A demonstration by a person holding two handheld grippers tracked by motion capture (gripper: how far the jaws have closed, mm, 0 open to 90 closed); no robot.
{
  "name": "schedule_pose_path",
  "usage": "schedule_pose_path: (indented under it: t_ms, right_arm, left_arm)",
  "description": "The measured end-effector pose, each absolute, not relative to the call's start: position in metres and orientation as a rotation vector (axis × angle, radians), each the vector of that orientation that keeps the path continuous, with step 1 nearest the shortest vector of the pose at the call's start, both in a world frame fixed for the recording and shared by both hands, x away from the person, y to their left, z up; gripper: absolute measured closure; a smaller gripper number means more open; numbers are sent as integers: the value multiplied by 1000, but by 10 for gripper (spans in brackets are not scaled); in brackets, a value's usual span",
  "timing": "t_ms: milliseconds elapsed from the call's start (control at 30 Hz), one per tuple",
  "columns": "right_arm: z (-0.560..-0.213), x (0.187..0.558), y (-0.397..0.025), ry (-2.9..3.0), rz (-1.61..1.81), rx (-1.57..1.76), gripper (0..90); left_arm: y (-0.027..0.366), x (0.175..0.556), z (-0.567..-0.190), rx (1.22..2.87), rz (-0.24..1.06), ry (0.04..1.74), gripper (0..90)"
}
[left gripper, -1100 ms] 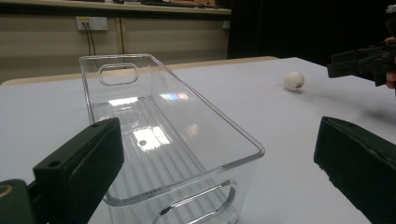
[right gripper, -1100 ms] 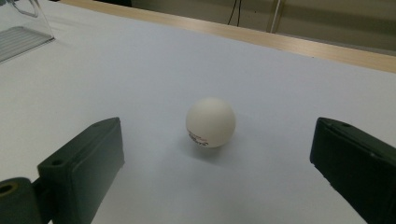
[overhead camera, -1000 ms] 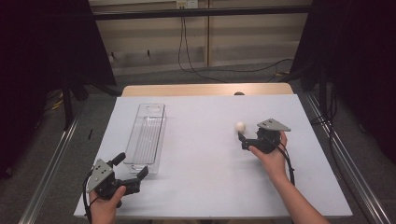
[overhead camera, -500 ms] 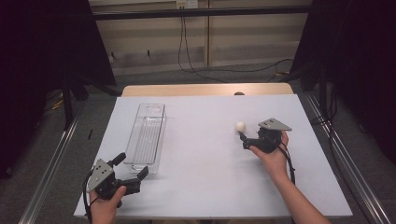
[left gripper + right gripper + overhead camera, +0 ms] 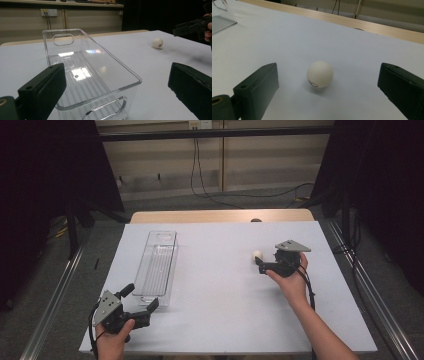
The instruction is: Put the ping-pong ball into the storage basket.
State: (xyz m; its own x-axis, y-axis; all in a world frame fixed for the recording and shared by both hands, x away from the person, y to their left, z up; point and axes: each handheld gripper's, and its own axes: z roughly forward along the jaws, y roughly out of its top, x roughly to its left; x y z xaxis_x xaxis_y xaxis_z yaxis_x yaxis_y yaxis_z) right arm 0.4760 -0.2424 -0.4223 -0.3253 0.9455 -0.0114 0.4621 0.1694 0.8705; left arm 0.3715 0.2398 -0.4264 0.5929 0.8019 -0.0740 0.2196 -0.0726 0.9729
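White sheeting covers the tabletop (image 5: 220, 320), with a wooden edge along the far side and dark curtains at both sides of the high view.

**Position of parts.** The small white plastic ball (image 5: 257, 254) lies right of centre in the high view, on bare tabletop. The right gripper (image 5: 261, 266) sits just behind it with its fingers spread wide. In the right gripper view the ball (image 5: 320, 74) lies centred between the two black fingers (image 5: 259, 87) and slightly ahead of them, touching neither. The long clear plastic bin (image 5: 159, 267) lies well apart from the ball, at centre left of the high view. The left gripper (image 5: 141, 306) rests at the lower left, fingers released and holding nothing, straddling the near corner of the bin (image 5: 92, 75) in the left gripper view.

**Hazards.**
- The ball is round and light. Uneven closing, with one finger meeting it first, would likely push it sideways and send it rolling across the smooth surface.
- The ball lies ahead of the fingers. Closing without advancing further may pinch it near the tips and squirt it forward.
- A hard squeeze could pop it out of the grip.
- Nothing stops a runaway ball before the tabletop edge.
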Motion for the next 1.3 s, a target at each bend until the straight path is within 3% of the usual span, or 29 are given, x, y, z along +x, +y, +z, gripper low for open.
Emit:
schedule_pose_path:
  t_ms: [1000,1300]
  right_arm:
    - [-442,494,-243,1913,1066,1387,58]
    - [-430,502,-233,1927,1030,1352,64]
  left_arm:
    - [238,372,-427,1617,599,879,18]
    - [239,371,-427,1614,601,880,18]
